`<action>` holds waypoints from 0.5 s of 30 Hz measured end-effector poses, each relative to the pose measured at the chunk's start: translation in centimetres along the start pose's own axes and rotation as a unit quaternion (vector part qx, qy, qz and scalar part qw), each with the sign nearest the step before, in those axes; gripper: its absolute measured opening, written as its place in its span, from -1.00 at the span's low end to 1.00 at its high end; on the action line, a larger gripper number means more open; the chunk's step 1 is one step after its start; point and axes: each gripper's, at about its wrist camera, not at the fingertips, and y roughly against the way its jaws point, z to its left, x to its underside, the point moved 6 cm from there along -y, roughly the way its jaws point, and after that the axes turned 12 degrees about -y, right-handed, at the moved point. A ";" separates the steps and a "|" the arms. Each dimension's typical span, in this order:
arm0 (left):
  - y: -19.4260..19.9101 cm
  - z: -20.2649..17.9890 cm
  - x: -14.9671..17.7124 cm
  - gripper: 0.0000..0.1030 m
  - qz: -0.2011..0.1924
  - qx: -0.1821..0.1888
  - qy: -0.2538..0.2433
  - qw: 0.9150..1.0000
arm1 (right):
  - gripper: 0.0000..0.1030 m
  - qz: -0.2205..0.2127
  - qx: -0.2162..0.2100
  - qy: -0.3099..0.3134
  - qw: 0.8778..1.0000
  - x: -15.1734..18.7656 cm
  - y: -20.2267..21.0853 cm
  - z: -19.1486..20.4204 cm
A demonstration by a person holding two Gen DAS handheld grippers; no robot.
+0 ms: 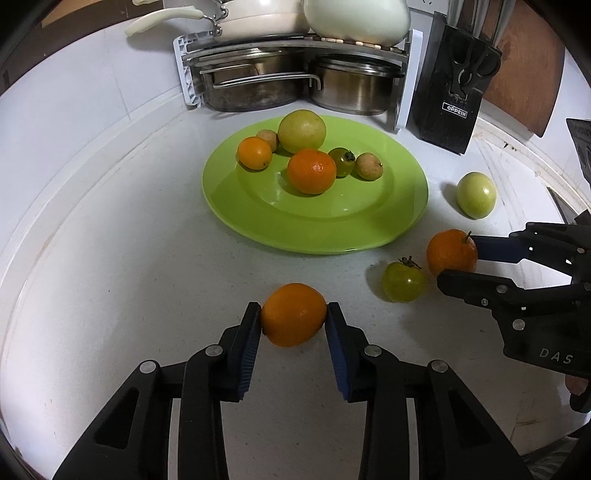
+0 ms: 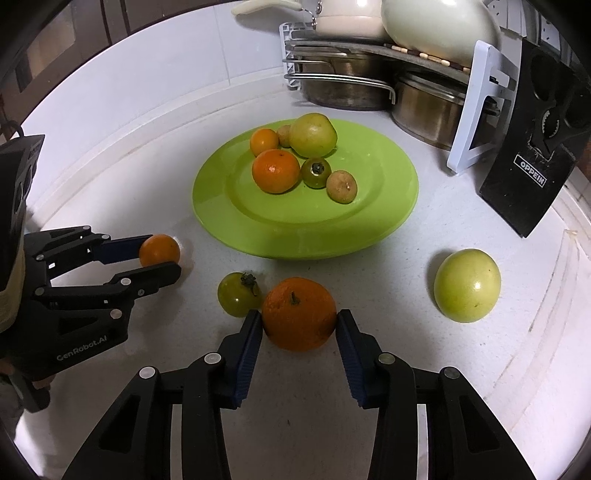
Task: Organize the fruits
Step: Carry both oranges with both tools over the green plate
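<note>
Left wrist view: small brown fruit [image 1: 268, 138] at plate's far side sat mostly hidden behind the little orange [image 1: 254, 153] and the big yellow-green fruit [image 1: 301, 131]; kind not determinable. Knife block [image 1: 456, 85] was cut by the right edge in the right wrist view, and the cream pot [image 1: 255, 16] and pale kettle [image 1: 356, 18] on the rack ran off the top edge in both views. Of the person, only a fingertip [image 1: 576, 386] showed behind the right gripper [image 1: 458, 258], and the stemmed orange [image 1: 451, 252] it gripped was partly covered by the near finger.
</note>
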 end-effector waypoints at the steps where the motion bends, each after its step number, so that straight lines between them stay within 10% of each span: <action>1: 0.1 0.0 0.0 -0.32 -0.001 -0.001 0.001 1.000 | -0.18 -0.002 -0.001 -0.001 1.000 0.0 0.1 0.0; 15: 2.6 -0.9 -1.7 -0.32 -0.029 -0.015 0.012 0.999 | -0.18 -0.036 -0.007 -0.006 0.999 -0.7 2.7 -0.6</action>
